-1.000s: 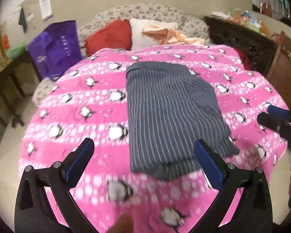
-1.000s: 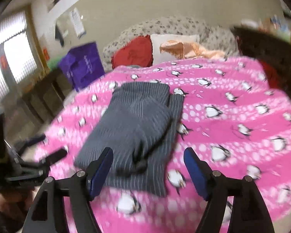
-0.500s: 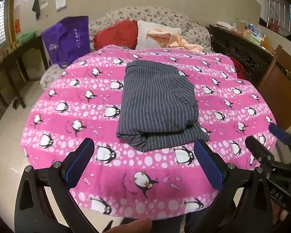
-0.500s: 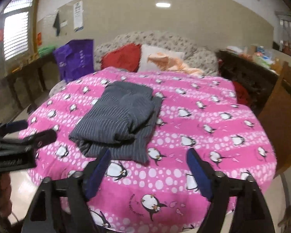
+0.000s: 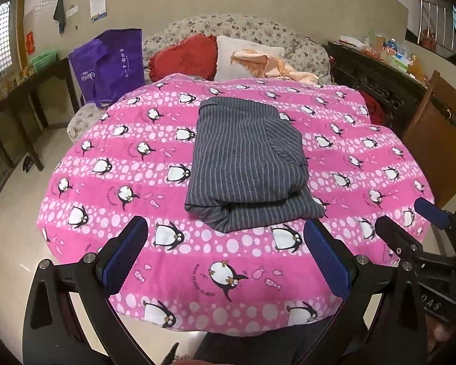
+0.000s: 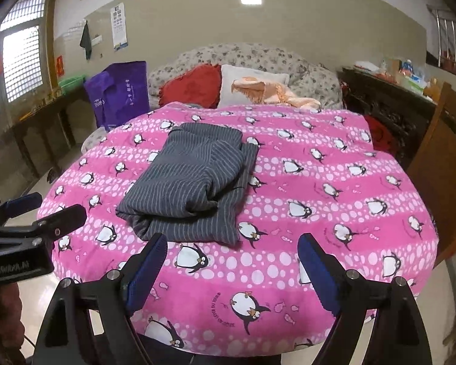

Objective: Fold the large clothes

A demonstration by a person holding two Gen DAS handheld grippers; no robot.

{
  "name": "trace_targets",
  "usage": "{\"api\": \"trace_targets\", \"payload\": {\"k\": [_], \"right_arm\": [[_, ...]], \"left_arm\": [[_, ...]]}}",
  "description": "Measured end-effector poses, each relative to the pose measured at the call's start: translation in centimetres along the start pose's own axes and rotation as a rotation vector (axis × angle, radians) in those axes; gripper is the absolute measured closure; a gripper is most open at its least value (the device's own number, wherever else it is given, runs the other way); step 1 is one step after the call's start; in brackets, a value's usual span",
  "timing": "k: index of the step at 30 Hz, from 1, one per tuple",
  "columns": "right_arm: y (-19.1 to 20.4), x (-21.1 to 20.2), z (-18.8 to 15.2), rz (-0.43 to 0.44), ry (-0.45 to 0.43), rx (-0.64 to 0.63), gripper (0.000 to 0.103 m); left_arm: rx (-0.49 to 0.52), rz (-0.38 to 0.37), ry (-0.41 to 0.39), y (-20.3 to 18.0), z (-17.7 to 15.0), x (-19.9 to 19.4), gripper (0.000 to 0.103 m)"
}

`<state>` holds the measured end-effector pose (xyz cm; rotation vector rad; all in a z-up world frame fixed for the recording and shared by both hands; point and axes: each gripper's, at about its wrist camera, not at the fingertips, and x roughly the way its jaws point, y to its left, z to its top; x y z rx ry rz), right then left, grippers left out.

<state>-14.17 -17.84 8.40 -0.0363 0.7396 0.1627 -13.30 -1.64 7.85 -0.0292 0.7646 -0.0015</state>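
Note:
A dark grey striped garment (image 5: 246,164) (image 6: 191,182) lies folded into a thick rectangle on the pink penguin blanket (image 5: 112,182) (image 6: 334,182). My left gripper (image 5: 225,249) hovers open over the blanket's near edge, short of the garment, with nothing between its blue pads (image 5: 124,252). My right gripper (image 6: 232,261) is open too, empty, just in front of the garment's near fold. Each gripper shows at the side of the other's view: the right gripper (image 5: 410,225) and the left gripper (image 6: 36,210).
Behind the blanket stands a floral sofa (image 5: 243,30) with a red cushion (image 5: 182,57), a white pillow and a peach cloth (image 5: 270,64). A purple bag (image 5: 109,64) and dark table are left; a dark cabinet (image 5: 380,76) and wooden chair (image 5: 434,127) are right.
Both grippers have drawn back from the folded garment toward the blanket's near edge and risen a little. The right jaws stand wider than a second ago. The garment stays put.

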Motion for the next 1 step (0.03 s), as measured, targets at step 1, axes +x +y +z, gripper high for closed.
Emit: {"api": "trace_targets", "payload": {"k": [1], "right_arm": [[-0.14,0.43,0.03,0.006,0.006,0.009,0.017]], "left_arm": [[0.008,0.003,0.002,-0.17,-0.04,0.22,0.0]]}}
